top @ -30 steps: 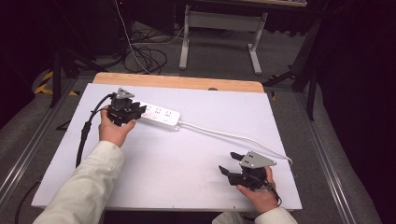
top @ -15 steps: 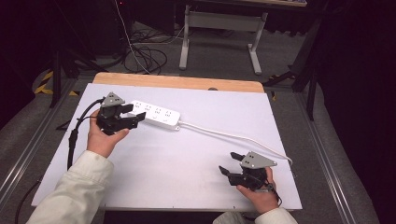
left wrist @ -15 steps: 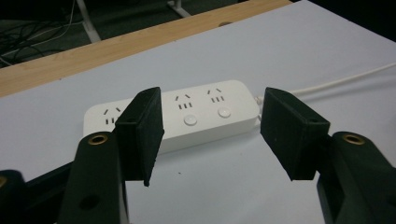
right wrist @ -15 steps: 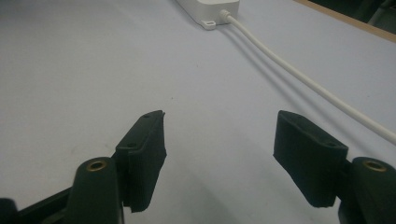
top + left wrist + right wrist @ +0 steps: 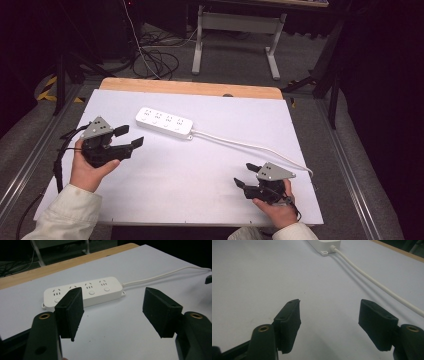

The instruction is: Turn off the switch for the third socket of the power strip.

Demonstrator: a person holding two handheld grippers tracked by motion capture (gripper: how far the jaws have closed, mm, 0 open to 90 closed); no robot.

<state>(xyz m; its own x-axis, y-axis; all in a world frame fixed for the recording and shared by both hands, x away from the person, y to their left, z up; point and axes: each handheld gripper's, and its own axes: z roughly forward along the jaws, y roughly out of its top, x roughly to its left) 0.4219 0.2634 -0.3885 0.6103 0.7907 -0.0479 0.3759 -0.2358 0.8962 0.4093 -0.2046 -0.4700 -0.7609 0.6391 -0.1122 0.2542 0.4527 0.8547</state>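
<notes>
A: What has changed since a moment ago?

B: The left gripper [image 5: 126,137] has drawn back from the power strip [image 5: 165,122]. Earlier it was right at the strip's near-left end; now it sits well apart, toward the left edge of the counter [image 5: 200,200], held in the person's left hand [image 5: 87,167]. Its jaws are spread wide with nothing between them. The right gripper [image 5: 246,176] has stayed at the front right, jaws also spread and empty.

A: How does the strip lie?

B: It is a white strip lying flat on the white counter, toward the back and left of centre. Its long axis runs from back-left to front-right. Its white cord [image 5: 250,146] leaves the right end and trails toward the counter's right edge, passing just behind the right gripper.

A: Anything around it?

B: Nothing lies between either gripper and the strip. Beyond the counter's wooden back edge, cables [image 5: 150,57] lie on the floor beside a grey table frame [image 5: 235,22].
</notes>
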